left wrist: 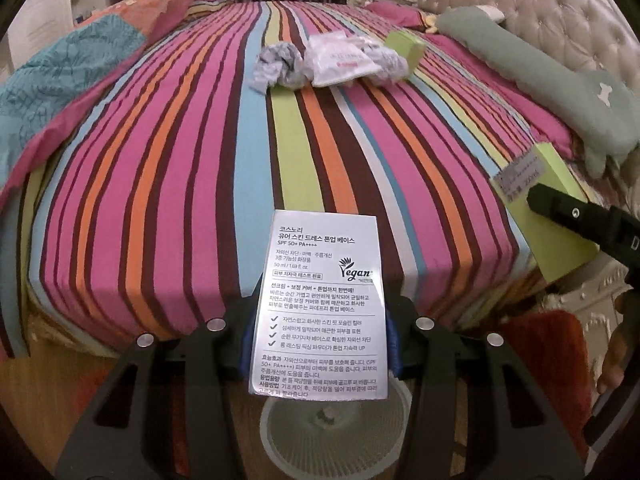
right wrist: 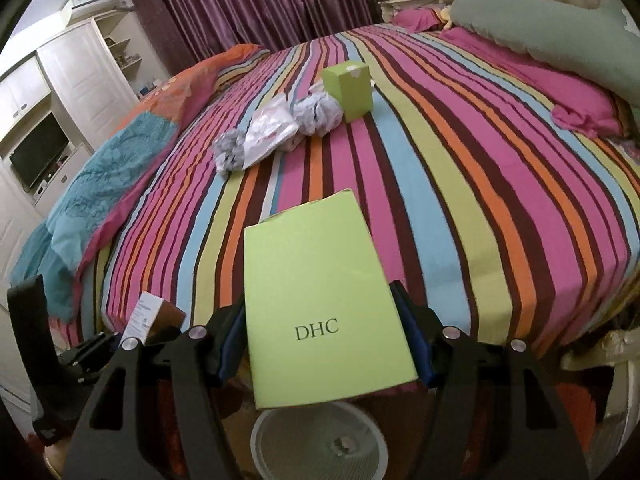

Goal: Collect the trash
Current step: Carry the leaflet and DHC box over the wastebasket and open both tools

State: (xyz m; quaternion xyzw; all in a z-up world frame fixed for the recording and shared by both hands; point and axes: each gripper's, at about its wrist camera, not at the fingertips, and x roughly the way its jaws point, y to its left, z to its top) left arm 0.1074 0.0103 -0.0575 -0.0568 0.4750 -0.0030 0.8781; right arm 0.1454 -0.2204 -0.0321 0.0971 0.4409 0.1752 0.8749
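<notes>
From my left wrist view I read Korean print on the white box (left wrist: 320, 312); the right view shows it only as a sliver at the left edge. My left hand-held gripper (left wrist: 320, 340) is clamped on that box. My right hand-held gripper (right wrist: 326, 344) grips the green DHC box (right wrist: 324, 300), jaws partly spread. Both hang over a white basket (right wrist: 320, 446) with a scrap inside. On the striped bed (right wrist: 460, 220) lie crumpled papers (right wrist: 316, 114), a plastic bag (right wrist: 268, 132), and another green box (right wrist: 348, 90).
</notes>
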